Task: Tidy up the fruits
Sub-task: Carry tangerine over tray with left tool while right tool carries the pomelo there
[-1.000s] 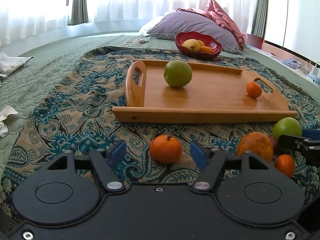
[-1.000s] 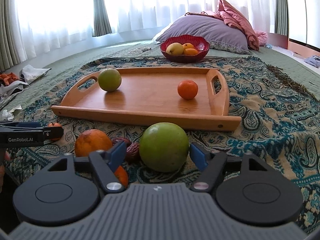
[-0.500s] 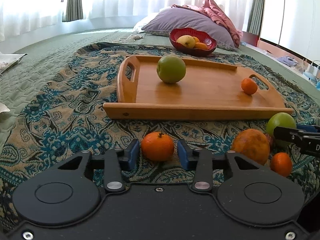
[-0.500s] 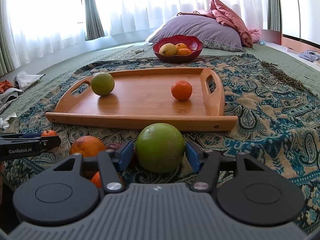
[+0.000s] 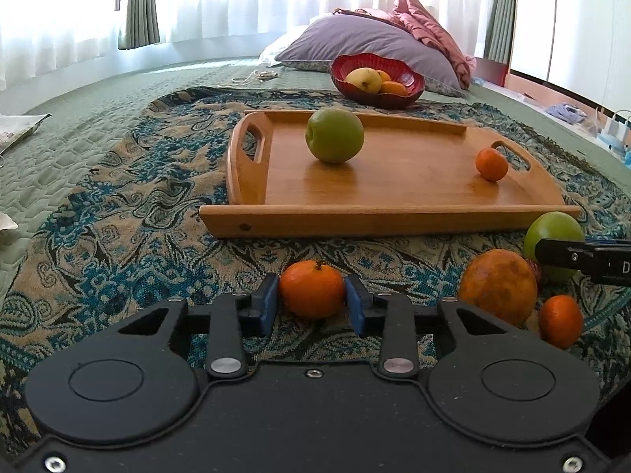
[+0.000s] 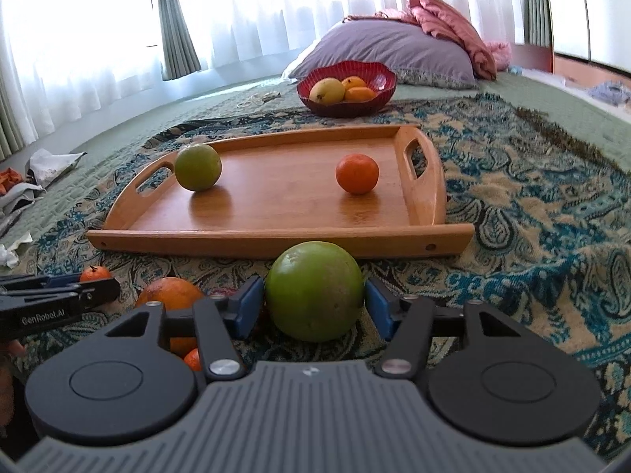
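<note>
My wooden tray (image 5: 394, 213) sits on the patterned blanket (image 5: 118, 213) on the bed. It holds a round green apple (image 5: 334, 135) near its left handle and a small tangerine (image 5: 491, 164) by its right handle. The red bowl (image 5: 376, 79) behind it holds yellow and orange fruit. My left tool (image 5: 311, 305) has just squeezed onto a tangerine (image 5: 312, 289) by the tray's front edge. My right tool (image 6: 313, 307) hugs a big smooth green fruit (image 6: 314, 291).

my left gripper (image 5: 311, 307) is all black with blue pads and silver screws, right gripper (image 6: 313, 307) has a ribbed grey housing
</note>
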`<state>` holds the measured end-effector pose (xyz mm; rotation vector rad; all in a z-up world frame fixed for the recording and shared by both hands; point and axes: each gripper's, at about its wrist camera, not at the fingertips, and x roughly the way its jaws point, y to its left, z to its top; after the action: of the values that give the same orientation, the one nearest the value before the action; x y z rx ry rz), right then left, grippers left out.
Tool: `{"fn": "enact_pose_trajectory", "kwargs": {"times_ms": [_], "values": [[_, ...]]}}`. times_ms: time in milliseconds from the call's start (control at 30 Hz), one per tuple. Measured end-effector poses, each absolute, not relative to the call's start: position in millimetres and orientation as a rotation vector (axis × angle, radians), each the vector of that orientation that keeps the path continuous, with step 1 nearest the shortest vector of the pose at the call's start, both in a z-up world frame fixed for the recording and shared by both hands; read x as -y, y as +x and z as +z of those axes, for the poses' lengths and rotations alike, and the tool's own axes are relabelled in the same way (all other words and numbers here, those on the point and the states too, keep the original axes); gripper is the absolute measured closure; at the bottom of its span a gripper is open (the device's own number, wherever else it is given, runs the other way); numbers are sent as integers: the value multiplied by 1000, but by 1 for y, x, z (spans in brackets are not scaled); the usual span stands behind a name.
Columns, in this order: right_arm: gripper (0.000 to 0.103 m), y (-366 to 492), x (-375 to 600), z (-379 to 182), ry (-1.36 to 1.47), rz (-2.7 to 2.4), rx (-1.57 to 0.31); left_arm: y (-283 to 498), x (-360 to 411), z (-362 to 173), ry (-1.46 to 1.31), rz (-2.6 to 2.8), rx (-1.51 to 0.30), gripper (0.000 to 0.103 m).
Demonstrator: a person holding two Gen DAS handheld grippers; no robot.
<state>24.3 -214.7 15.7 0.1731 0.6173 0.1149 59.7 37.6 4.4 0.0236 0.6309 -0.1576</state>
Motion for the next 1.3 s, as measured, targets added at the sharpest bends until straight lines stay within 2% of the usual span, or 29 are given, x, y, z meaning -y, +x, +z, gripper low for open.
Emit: {"fn": "enact_pose_trajectory", "kwargs": {"times_ms": [400, 733, 1300], "values": [[41, 33, 219, 11, 247, 117, -649, 60, -41, 2, 10, -166, -618, 70], [44, 33, 221, 16, 261, 109, -651, 49, -34, 20, 29, -175, -524, 70], [44, 47, 226, 53, 263, 122, -549, 88, -8, 50, -36, -266, -540, 70]]}}
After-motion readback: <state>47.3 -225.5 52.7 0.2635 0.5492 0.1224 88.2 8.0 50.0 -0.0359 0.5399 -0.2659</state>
